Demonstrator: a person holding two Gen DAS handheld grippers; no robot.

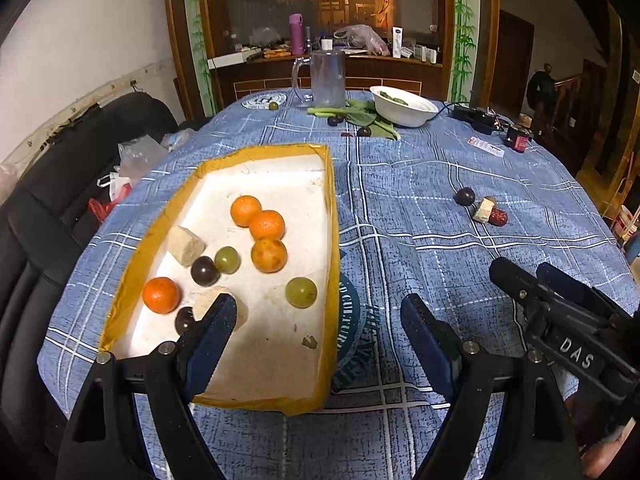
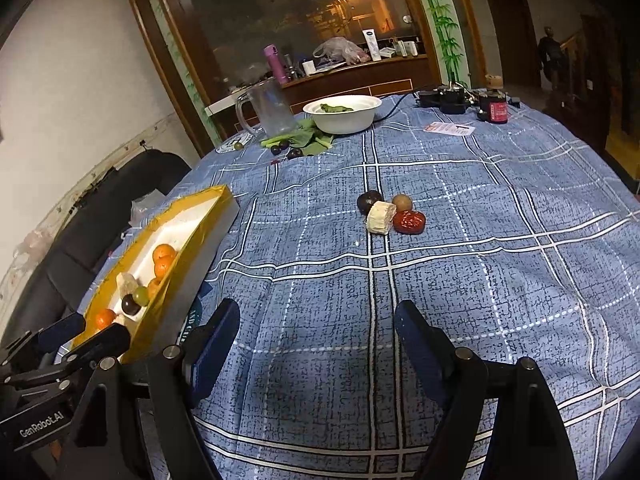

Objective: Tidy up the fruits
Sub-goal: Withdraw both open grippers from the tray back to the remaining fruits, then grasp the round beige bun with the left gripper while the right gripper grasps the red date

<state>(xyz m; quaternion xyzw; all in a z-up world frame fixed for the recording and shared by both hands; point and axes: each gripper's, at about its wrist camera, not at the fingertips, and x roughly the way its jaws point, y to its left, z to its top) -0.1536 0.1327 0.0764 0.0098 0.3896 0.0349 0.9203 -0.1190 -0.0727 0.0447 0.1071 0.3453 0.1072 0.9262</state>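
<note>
1. Done so far: the tray (image 1: 330,216) already holds four oranges (image 1: 269,255), two green grapes (image 1: 301,292), dark fruits and pale chunks.
2. Left: a small cluster (image 2: 390,212) sits at twelve o'clock from the right gripper (image 2: 316,344), well apart; a few dark fruits lie by the bowl (image 2: 344,114).
3. Left gripper (image 1: 320,332) hangs over the tray's near right corner. Both jaws stand wide, gripping nothing.

Dim indoor light, brightest on the white tray floor (image 1: 276,344). Warm lamp glare glows at twelve o'clock behind the glass. Fisheye bending darkens every edge.
</note>
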